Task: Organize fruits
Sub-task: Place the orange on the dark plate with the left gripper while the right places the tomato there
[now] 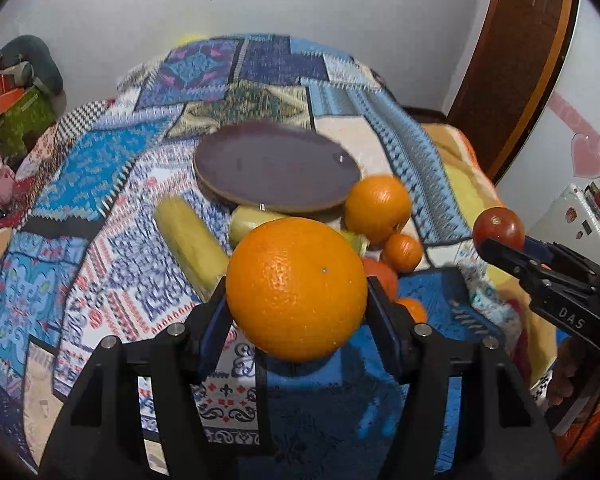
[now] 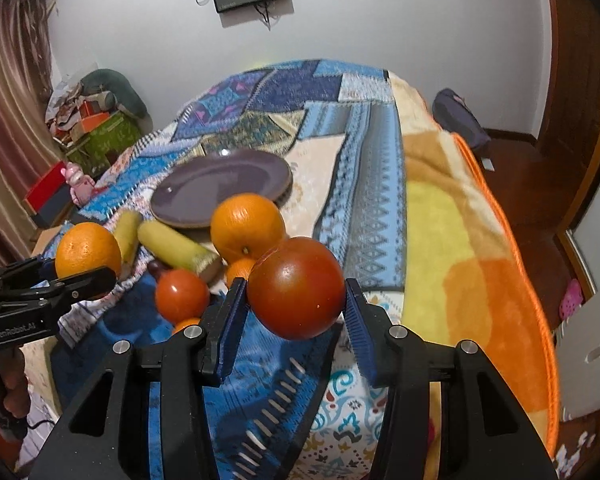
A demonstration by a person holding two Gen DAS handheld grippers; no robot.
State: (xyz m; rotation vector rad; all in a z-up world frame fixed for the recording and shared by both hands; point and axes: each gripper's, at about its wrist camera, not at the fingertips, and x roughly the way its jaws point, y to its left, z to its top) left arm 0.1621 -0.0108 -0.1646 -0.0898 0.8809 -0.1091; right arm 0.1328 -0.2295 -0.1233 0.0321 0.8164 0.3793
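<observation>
Holding one fruit per hand: left tongs (image 1: 296, 292) are clamping the big orange (image 1: 296, 288), right tongs (image 2: 296, 292) are clamping a tomato (image 2: 296, 288), both clear of the bed (image 2: 440, 220). Plate (image 1: 276, 168) is lying straight ahead of both tongs, past the fruit pile, toward the bed's far edge; it is sitting empty. Neither hand looks clearly nearer; left tongs are lining up more squarely on the plate's centre, right tongs are coming at its right rim. Remaining pile is sitting just beside the plate's near rim: second orange (image 1: 378, 208), small mandarin (image 1: 403, 253), another tomato (image 2: 182, 295), two bananas (image 1: 190, 248) with long axes running diagonally from the plate's near rim toward the tongs. My read: next move is carrying forward over the pile, so clearance over the second orange matters.
</observation>
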